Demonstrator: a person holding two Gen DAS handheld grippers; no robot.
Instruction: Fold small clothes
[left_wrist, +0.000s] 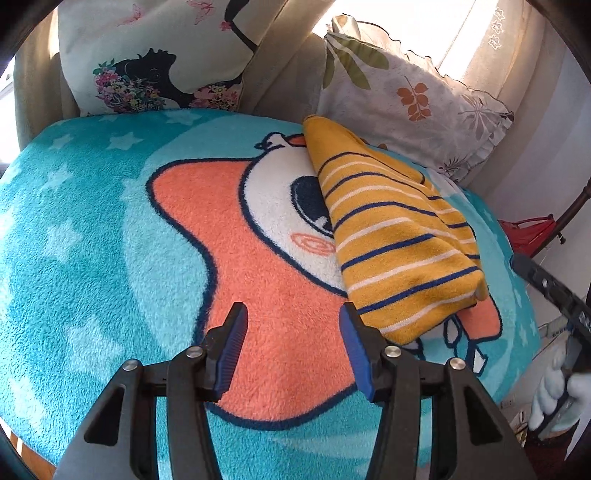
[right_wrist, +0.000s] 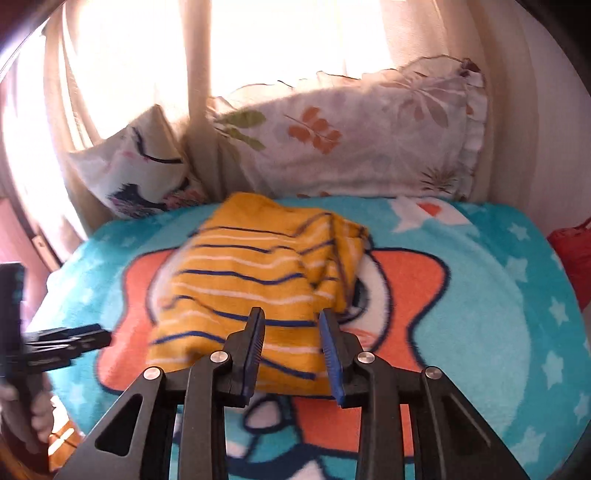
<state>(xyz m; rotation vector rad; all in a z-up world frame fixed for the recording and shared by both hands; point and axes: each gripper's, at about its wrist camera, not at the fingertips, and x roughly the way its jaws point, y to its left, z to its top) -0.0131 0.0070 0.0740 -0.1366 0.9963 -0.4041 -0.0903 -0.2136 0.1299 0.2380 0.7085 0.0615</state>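
Left to right across the blanket (left_wrist: 92, 240), which carries everything here. Toward its left edge, bare turquoise fleece with pale stars; no garment lies there. The left gripper (left_wrist: 293, 314) hovers above the orange star print near the front edge, jaws moderately apart with nothing between the blue pads (left_wrist: 231, 350); only fleece shows in the gap. Its right finger stands just beside the near-left corner of the garment, and whether it touches cannot be told.

The striped yellow garment (left_wrist: 399, 243) lies right of the blanket's centre, folded into a compact, roughly rectangular bundle with layers stacked along its right side. It rests flat on the fleece and is held by neither tool, which suggests the fold is finished or nearly so.

The right gripper (right_wrist: 291, 325) points down at the bundle's front edge from the front of the blanket, jaws narrowly parted; cloth appears behind the gap, yet the pads do not press it. In the left wrist view this tool shows only as a dark bar off the right edge, in a white-gloved hand (left_wrist: 557, 391).

Along the back edge, two cushions lean against a curtained window: a flamingo-print cushion (left_wrist: 155, 55) at left, a leaf-print cushion (left_wrist: 413, 107) at right, clear of the working area.

No container is visible.
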